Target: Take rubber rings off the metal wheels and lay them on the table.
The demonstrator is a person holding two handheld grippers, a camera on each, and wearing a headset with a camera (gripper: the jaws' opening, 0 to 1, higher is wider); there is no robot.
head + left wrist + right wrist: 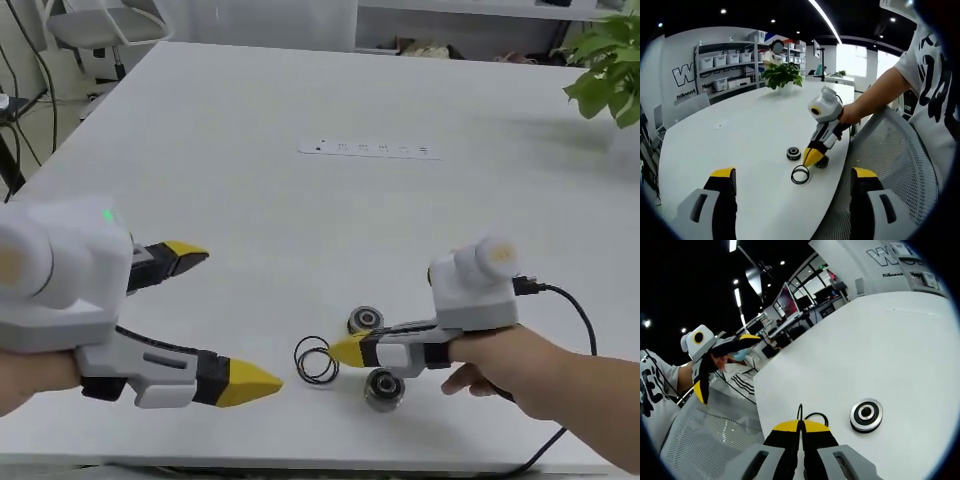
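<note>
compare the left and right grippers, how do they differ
Left gripper has jaws wide apart and holds nothing; right gripper is shut, seemingly pinching the rings. Left is held clear off to the side; right reaches between the wheels. Both have yellow tips.

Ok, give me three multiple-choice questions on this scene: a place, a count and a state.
1. Where do the rubber rings lie?
A) on the plant
B) on the chair
C) on the table at the right gripper tip

2. How many metal wheels are on the table?
A) one
B) two
C) four

3. How is the left gripper?
A) open
B) shut
C) gripping a wheel

Answers: C, they lie flat by its yellow tip; B, one wheel sits on each side of that gripper; A, its jaws stand wide apart.
</note>
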